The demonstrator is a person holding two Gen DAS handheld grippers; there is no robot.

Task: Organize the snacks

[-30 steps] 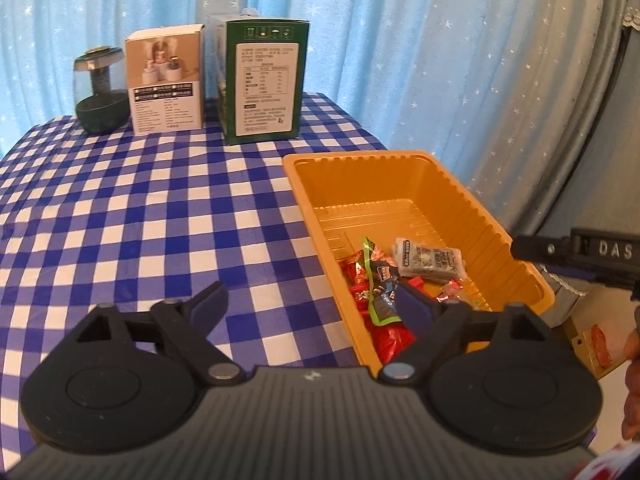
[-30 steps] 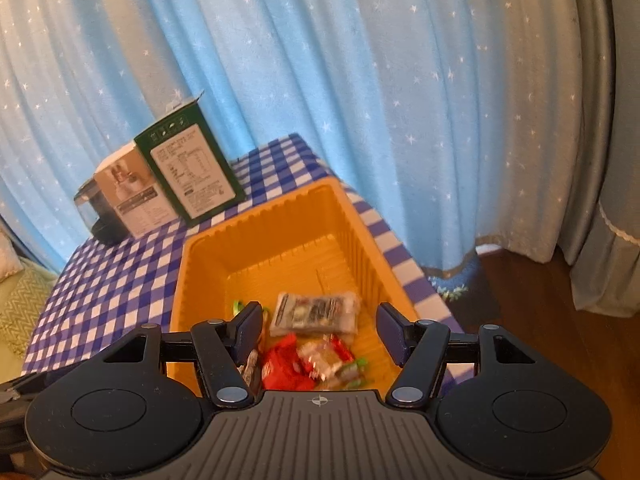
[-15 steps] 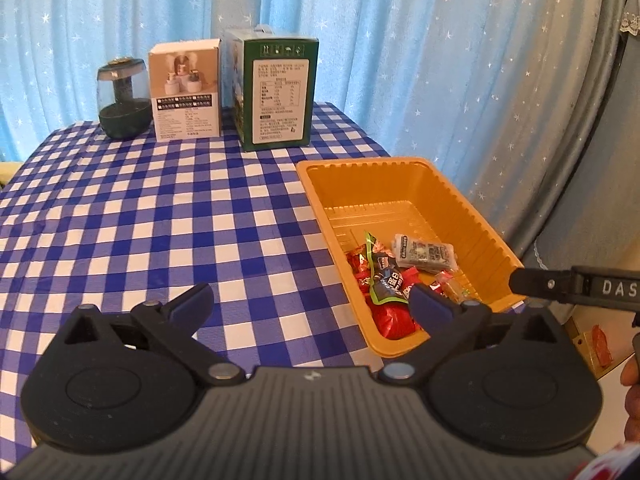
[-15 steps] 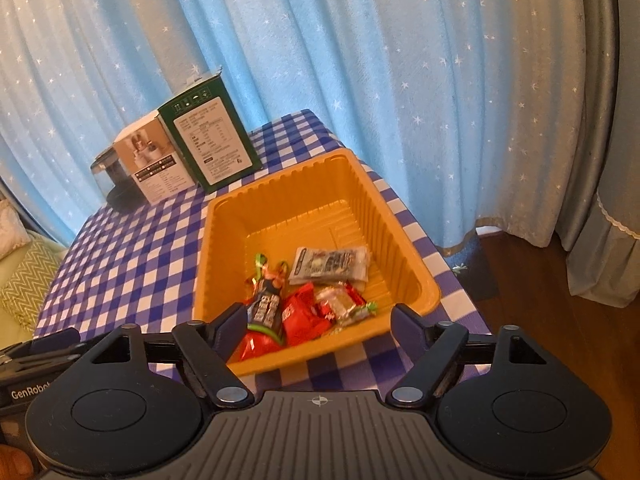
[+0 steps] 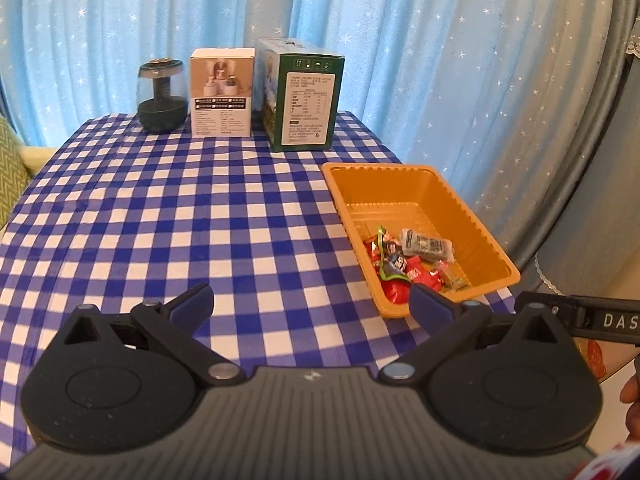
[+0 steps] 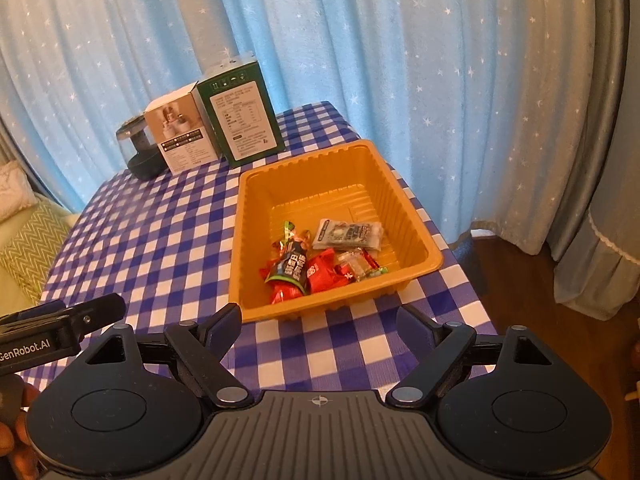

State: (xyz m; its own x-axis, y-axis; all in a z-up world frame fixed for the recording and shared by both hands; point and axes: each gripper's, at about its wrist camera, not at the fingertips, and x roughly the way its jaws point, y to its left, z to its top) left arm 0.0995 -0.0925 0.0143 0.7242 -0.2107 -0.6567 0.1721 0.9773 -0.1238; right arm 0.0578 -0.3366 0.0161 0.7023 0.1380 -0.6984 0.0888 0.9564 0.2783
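An orange tray (image 5: pixel 404 188) (image 6: pixel 320 178) sits at the right side of the blue checked table. Several wrapped snacks lie in its near half: red packets (image 6: pixel 320 272), a dark green-ended packet (image 6: pixel 292 266) and a grey-white packet (image 5: pixel 426 243) (image 6: pixel 347 234). My left gripper (image 5: pixel 311 300) is open and empty, above the near table, left of the tray's near end. My right gripper (image 6: pixel 319 322) is open and empty, just in front of the tray's near rim.
A green box (image 5: pixel 300 96) (image 6: pixel 240 120), a white box (image 5: pixel 222 98) (image 6: pixel 180 136) and a dark glass device (image 5: pixel 162 98) stand at the table's far edge before a blue star curtain. The table's right edge (image 6: pixel 460 272) drops to a wooden floor. A cushion (image 6: pixel 24 248) lies left.
Both grippers have pulled back and up from the tray, so more of the table shows. The snacks lie still in the tray. Both jaws stay open.
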